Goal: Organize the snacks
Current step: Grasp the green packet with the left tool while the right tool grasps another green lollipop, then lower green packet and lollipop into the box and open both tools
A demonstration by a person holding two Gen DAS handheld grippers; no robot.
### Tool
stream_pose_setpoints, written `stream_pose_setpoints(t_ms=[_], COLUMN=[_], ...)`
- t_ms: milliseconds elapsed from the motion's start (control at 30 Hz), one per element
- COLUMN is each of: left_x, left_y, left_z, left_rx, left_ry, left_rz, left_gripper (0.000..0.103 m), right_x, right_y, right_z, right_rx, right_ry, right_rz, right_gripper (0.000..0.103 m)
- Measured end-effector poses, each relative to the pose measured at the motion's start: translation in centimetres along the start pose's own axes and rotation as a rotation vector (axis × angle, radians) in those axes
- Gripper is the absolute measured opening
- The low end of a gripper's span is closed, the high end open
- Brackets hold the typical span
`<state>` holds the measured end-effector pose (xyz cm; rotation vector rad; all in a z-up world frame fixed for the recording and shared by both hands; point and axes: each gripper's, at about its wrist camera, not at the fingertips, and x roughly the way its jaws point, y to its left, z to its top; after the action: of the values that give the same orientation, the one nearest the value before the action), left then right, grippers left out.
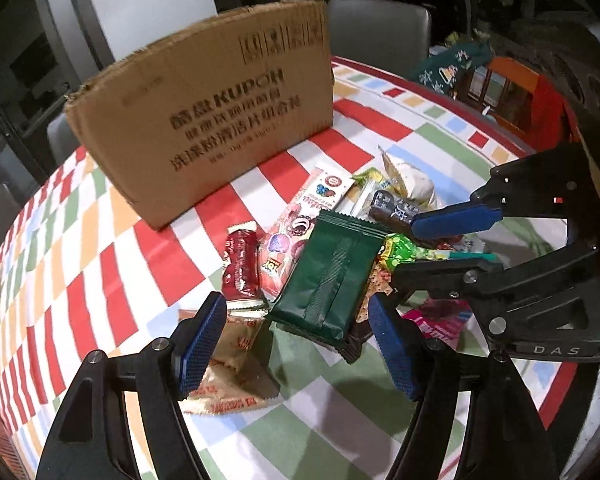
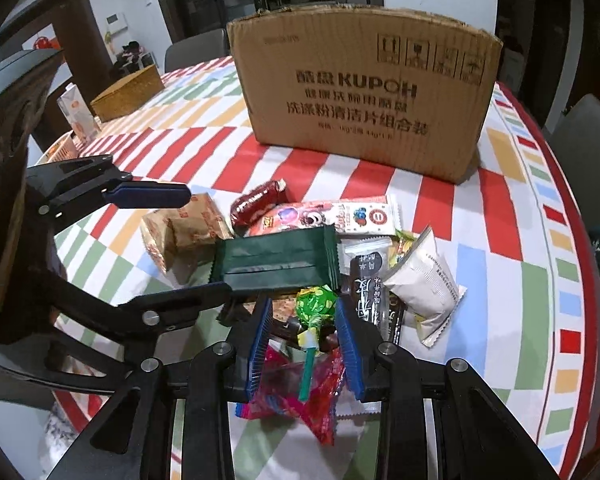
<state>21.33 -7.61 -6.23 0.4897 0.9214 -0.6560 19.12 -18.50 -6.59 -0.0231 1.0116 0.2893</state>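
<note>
Near the table's front edge, before the cardboard box [image 2: 364, 92], the snacks lie heaped. The left gripper [image 1: 296, 344] has its fingers wide astride the green packet [image 1: 328, 276]; the right gripper [image 2: 304, 344] stands narrow around the green lollipop [image 2: 316, 304], though contact seems uncertain. Both work close together, so they could collide, or drag the overlapping wrappers with a pick and scatter the pile.

Cardboard box [image 2: 364, 92] blocks beyond snacks [image 2: 296, 248]

We see the snack pile [image 2: 300, 256] on the table [image 2: 512, 264] in front of the cardboard box [image 2: 364, 92], which stands toward its far edge.
</note>
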Motion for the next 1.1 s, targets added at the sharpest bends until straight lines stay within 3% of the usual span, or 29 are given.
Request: stream_pose_setpoints(t_ms=[567,667,733,833,1100], left_x=[3.4,3.8,3.9,4.0,2.5], left_y=[-0.2,0.1,0.3,0.4,0.6], left_z=[1.3,1.6,1.6,1.6,1.2], left_rx=[0.020,-0.016,-0.044,-0.079,-0.156], left_ry=[0.027,0.029,0.033,0.042,0.007], left_rz=[-0.066,-0.102,-0.141,-0.185,-0.159], left_gripper=[0.072,0.065,0.053,0.044,0.043], right_x=[1.4,1.3,1.3,1.3,1.0], right_y=[-1.9,-2.2,-2.3,-2.3,-2.3], right_z=[-0.1,-0.2,-0.2,-0.2,-0.1], right_rx=[0.032,0.046,0.056,0.065,0.070], right_ry=[0.021,0.019,0.018,0.018,0.018], right_rz=[-0.014,-0.008,-0.004,0.005,0.026], right_gripper=[0.027,0.027,0.027,0.027,0.027])
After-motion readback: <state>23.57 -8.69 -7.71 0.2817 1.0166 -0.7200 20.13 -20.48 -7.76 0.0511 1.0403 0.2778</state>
